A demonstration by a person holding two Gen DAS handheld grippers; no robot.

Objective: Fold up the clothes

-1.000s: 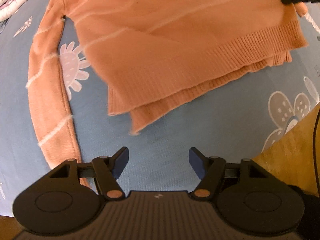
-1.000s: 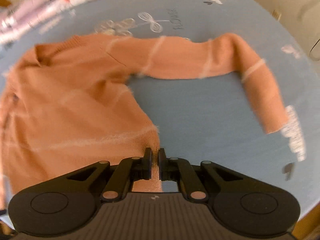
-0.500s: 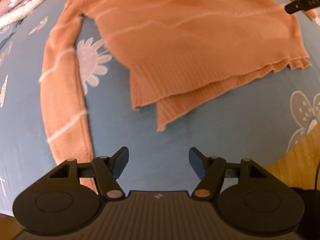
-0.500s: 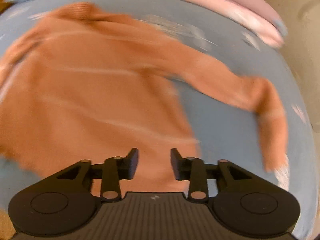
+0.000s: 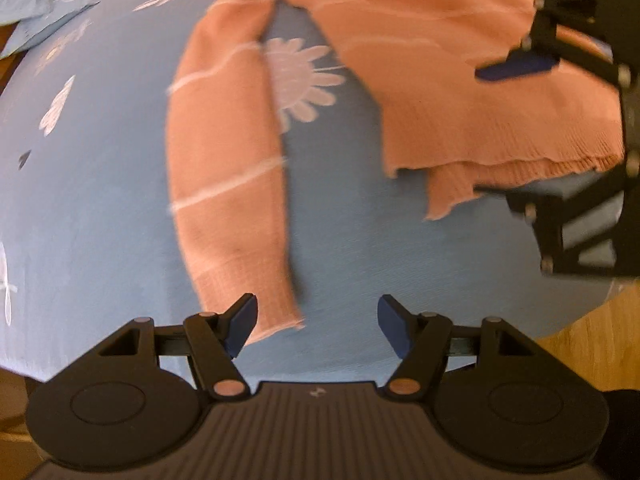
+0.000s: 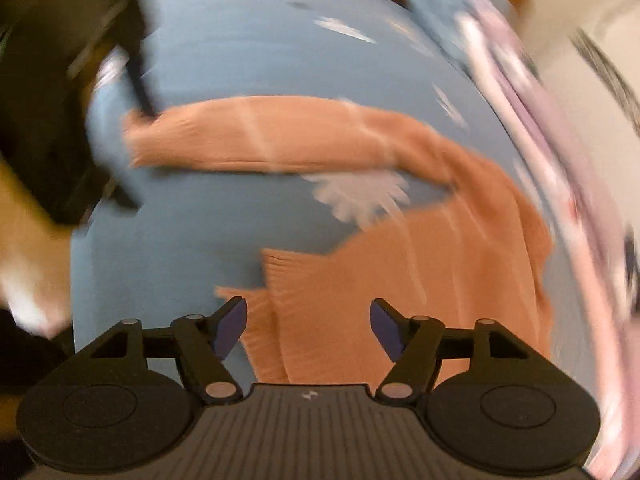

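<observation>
An orange knit sweater (image 5: 460,92) with thin white stripes lies flat on a blue bedsheet (image 5: 88,200). Its left sleeve (image 5: 228,184) runs down toward me, and its cuff lies between the fingers of my left gripper (image 5: 318,322), which is open and empty. My right gripper (image 6: 308,326) is open and empty, hovering over the sweater's ribbed hem (image 6: 320,320). In the left wrist view the right gripper (image 5: 560,120) stands at the right over the hem. The right wrist view is blurred and shows the same sleeve (image 6: 256,136) stretched across the sheet.
The sheet has white flower prints (image 5: 300,80). Pink and white bedding (image 6: 540,120) is bunched along the far side of the bed. The bed's edge and wooden floor (image 5: 592,340) show at the lower right of the left wrist view.
My right gripper opened, let go of the sweater's hem and swung round over the hem. My left gripper stayed open and moved left to the sleeve cuff.
</observation>
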